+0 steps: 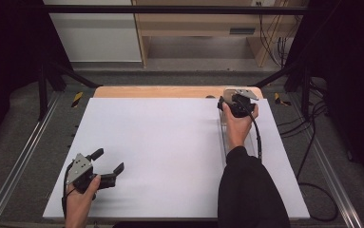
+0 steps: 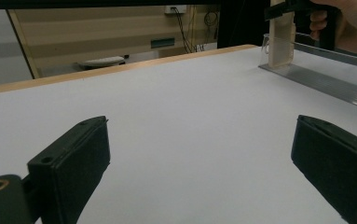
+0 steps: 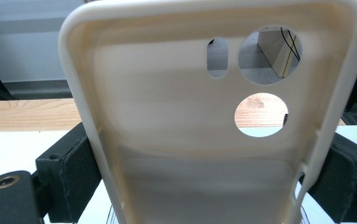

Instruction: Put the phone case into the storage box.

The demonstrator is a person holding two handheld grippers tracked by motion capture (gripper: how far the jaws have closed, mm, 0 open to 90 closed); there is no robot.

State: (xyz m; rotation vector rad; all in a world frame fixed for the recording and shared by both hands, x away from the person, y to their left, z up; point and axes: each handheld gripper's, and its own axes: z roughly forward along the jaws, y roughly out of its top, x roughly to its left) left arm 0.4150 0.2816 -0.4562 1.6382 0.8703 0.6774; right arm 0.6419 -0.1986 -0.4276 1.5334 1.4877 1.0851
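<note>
A cream phone case (image 3: 167,121) with camera cut-outs stands upright between my right gripper's (image 3: 209,140) jaws, which press on its two long edges. In the high view the right gripper (image 1: 236,102) is at the far right of the white board (image 1: 160,142), over the far end of a clear slotted rack (image 1: 223,137). The left gripper view shows the phone case (image 2: 281,37) upright at the rack's (image 2: 325,81) end. My left gripper (image 1: 109,160) rests near the board's front left corner. Its jaws are wide apart, and the left gripper (image 2: 199,126) has only bare board between them.
The wooden table edge (image 1: 170,91) shows beyond the board's far side. Black frame posts and cables (image 1: 312,123) stand to the right. Metal rails (image 1: 13,171) run along both sides of the table on the floor.
</note>
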